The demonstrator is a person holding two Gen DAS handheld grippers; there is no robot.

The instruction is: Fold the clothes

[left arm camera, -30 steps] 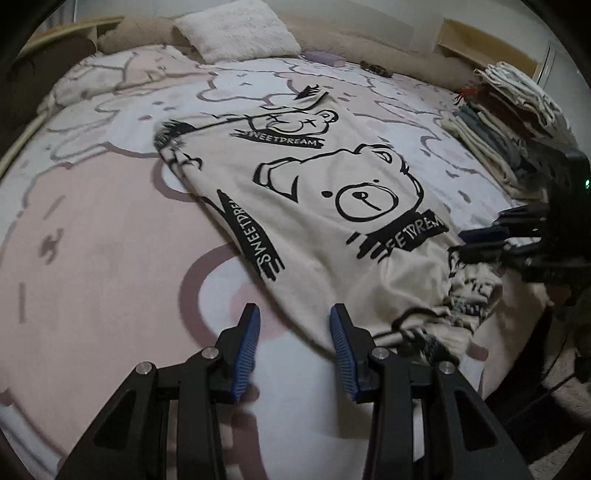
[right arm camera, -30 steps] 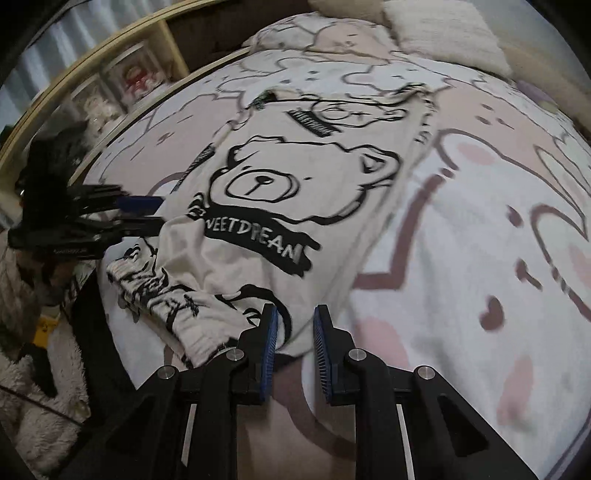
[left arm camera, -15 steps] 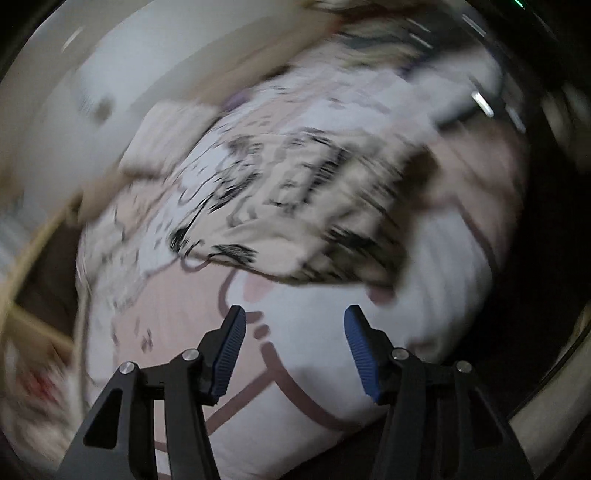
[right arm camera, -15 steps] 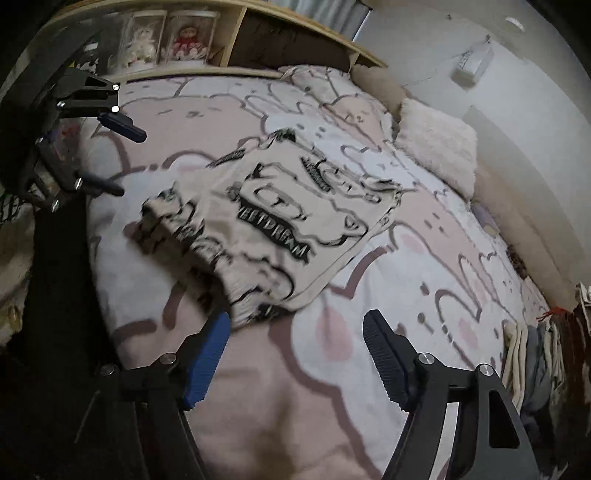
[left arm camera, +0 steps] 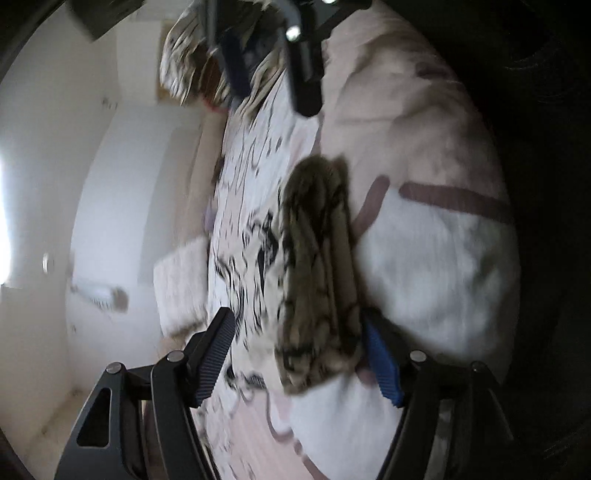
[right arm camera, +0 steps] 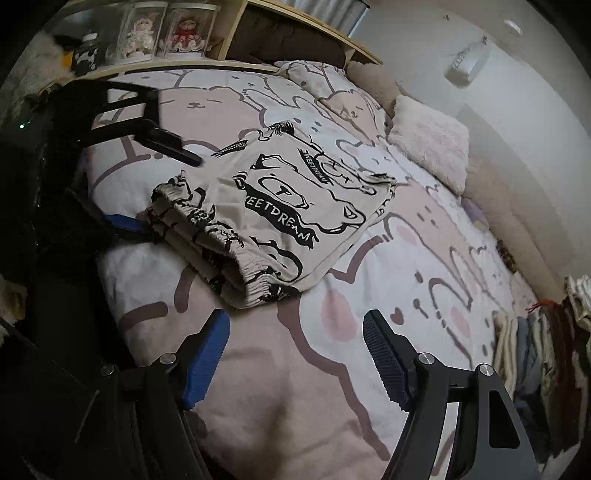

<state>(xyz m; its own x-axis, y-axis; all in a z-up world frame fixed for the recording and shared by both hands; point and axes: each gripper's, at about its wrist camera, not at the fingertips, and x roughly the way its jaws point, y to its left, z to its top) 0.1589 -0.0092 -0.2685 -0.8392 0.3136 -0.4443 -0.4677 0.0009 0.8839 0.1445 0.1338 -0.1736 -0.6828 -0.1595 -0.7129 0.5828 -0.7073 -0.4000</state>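
A beige garment printed with black bears and "SWEETDREAM" lies folded on the bed, its gathered waistband toward me. My right gripper is open and empty, a little before the waistband. My left gripper is open and turned sideways, its jaws on either side of the garment's waistband edge, not closed on it. It also shows in the right wrist view at the garment's left end. The left view is blurred.
The bed's pink and white cartoon cover spreads around the garment. A fluffy white pillow lies at the head. A stack of folded clothes sits at the right edge. A shelf with dolls runs along the left.
Both grippers opened wide. The right one let go of the garment and pulled back and up. The left one rolled onto its side and moved in at the waistband edge.
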